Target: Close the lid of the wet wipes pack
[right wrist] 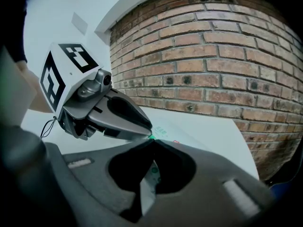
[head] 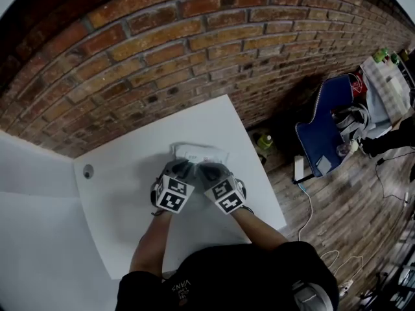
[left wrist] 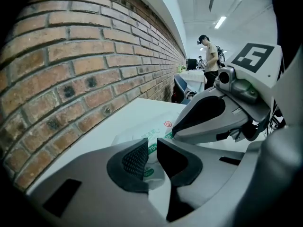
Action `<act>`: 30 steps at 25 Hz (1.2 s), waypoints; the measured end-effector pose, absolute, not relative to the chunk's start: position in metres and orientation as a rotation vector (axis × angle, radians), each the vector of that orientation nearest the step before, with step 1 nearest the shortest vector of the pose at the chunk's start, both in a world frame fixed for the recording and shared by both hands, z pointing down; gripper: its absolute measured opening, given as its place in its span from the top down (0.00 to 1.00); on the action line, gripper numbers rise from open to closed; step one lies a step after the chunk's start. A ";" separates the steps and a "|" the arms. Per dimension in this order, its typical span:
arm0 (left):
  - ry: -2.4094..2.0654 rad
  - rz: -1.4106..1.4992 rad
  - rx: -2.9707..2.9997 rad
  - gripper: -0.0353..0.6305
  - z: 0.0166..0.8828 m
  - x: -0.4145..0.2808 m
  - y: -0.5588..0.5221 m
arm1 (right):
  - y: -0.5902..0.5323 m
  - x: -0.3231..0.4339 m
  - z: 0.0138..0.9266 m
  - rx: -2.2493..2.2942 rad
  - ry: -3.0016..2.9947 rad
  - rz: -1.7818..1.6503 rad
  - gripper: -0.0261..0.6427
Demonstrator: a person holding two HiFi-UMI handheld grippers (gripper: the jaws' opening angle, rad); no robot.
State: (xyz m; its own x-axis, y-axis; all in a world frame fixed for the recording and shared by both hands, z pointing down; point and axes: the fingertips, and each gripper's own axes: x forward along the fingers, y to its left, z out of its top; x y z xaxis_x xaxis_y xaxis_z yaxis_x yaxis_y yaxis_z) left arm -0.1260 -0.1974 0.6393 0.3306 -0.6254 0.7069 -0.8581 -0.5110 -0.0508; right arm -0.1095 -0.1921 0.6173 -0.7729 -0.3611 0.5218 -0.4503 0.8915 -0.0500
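Observation:
The wet wipes pack (head: 200, 152) lies flat, white with green print, at the far edge of the white table (head: 123, 199), close to the brick wall. Both grippers meet over its near side. My left gripper (head: 180, 168) has its jaws drawn almost together, with the pack's film (left wrist: 154, 131) showing in the narrow slit between them (left wrist: 150, 151). My right gripper (head: 209, 169) is shut, tips touching (right wrist: 151, 143) right at the pack's printed top (right wrist: 173, 129). Each gripper shows in the other's view, nose down on the pack: the right gripper (left wrist: 176, 134), the left gripper (right wrist: 146, 132). The lid itself is hidden beneath them.
The brick wall (head: 168, 50) runs just behind the table. A round cable hole (head: 87, 171) sits at the table's left. On the wooden floor to the right are a green-capped bottle (head: 264, 140), a blue chair (head: 327, 135) and cables. A person (left wrist: 209, 46) stands far off.

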 end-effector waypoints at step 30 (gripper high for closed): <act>-1.445 0.775 2.352 0.85 0.552 -0.121 -0.120 | -0.118 -0.075 0.551 0.762 -2.573 0.207 0.96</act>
State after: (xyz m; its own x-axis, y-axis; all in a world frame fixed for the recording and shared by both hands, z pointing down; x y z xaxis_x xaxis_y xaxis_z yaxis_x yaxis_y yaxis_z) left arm -0.1214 -0.1200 0.5518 0.3581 -0.7384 0.5715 -0.8847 -0.4640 -0.0453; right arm -0.0747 -0.1185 0.5508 -0.7480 -0.4807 0.4576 -0.5477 0.8365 -0.0165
